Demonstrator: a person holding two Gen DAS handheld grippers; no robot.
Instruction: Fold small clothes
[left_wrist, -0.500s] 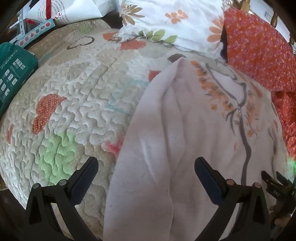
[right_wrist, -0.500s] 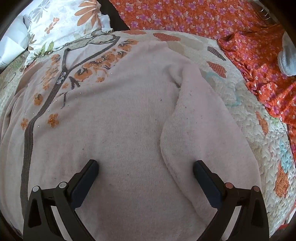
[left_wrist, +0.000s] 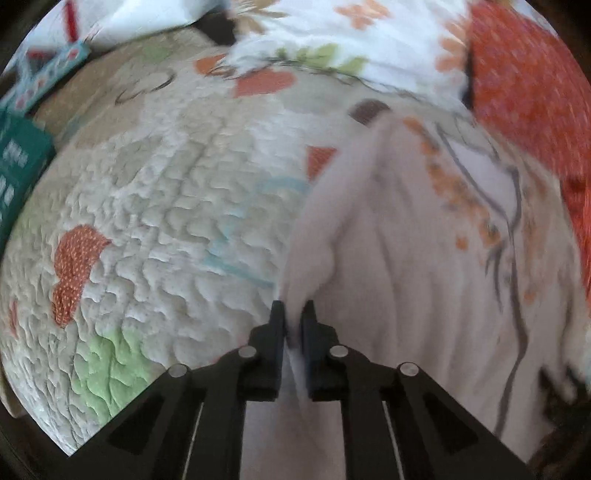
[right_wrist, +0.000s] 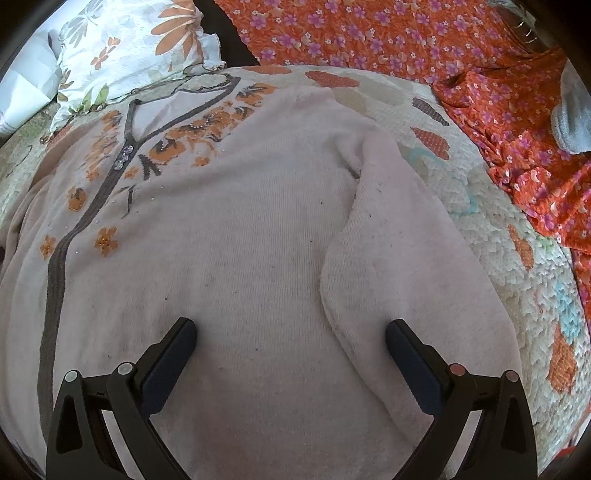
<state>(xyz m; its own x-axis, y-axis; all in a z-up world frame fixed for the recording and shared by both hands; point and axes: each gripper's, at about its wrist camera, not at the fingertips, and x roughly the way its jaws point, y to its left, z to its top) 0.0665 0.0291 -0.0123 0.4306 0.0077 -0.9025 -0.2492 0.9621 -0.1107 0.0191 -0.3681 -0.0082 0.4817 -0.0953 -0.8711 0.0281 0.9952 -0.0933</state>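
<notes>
The left gripper (left_wrist: 291, 314) is now clamping a ridge of the pink cardigan (left_wrist: 406, 295), where half a second ago its jaws were standing wide apart over the same edge. The pinched fabric, seemingly the sleeve (left_wrist: 317, 236) lying along the garment's side, is rising straight ahead of the fingertips, and the blur across the left wrist view is suggesting that the gripper is moving.

The right gripper (right_wrist: 291, 332) is hanging with its jaws spread wide, holding nothing, as it was half a second ago. The cardigan body is lying directly below and ahead of it, with the other sleeve (right_wrist: 399, 258) lying folded along the garment just ahead of its right finger.

The cardigan is lying front-up on the quilted bed cover (left_wrist: 166, 221), collar pointing away from both grippers. A floral pillow (right_wrist: 122, 48) and an orange flowered cloth (right_wrist: 406, 40) are sitting beyond it.

Assessment: the grasp is marking the start of the first fold, likely carrying the sleeve inward across the body. The right gripper is free to pin or smooth.
</notes>
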